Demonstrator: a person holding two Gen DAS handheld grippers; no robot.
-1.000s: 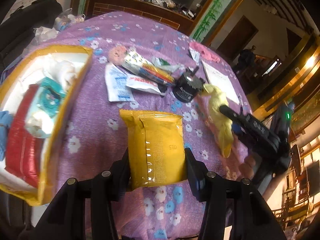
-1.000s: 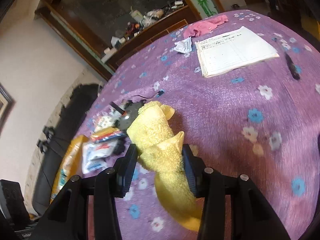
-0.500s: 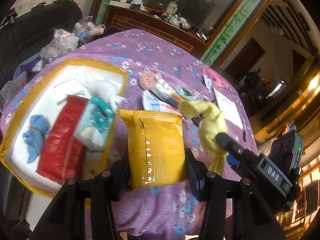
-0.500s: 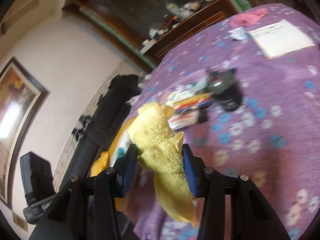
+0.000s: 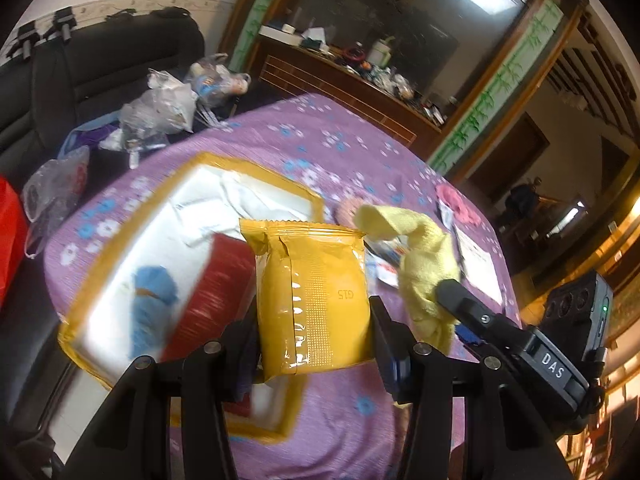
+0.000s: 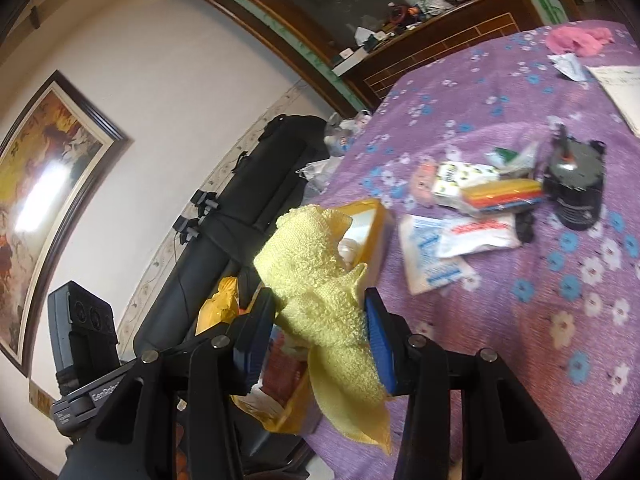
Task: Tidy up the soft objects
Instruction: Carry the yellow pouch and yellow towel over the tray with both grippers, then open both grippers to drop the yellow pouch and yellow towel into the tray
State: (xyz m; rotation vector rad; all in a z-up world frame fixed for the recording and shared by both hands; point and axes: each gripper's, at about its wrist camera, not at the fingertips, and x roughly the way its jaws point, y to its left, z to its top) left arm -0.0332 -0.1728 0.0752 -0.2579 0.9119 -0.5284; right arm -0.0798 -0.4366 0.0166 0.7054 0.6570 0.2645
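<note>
My left gripper (image 5: 314,334) is shut on an orange-yellow foil packet (image 5: 314,296) and holds it above the yellow-rimmed box (image 5: 276,176). The box holds a red pack (image 5: 208,300), a blue cloth (image 5: 154,300) and white paper. My right gripper (image 6: 320,330) is shut on a yellow towel (image 6: 320,280) and holds it over the box's near corner (image 6: 372,216). The towel (image 5: 420,264) and the right gripper also show in the left wrist view, just right of the packet.
The purple flowered tablecloth (image 6: 560,320) carries white sachets (image 6: 440,248), a striped pack (image 6: 500,196), a black round device (image 6: 576,188), a paper sheet (image 6: 624,88) and a pink cloth (image 6: 576,38). A black sofa with plastic bags (image 5: 160,108) stands behind the box.
Both grippers have lifted and swung left toward the box, each carrying its item. The towel has left the table and now hangs by the box.
</note>
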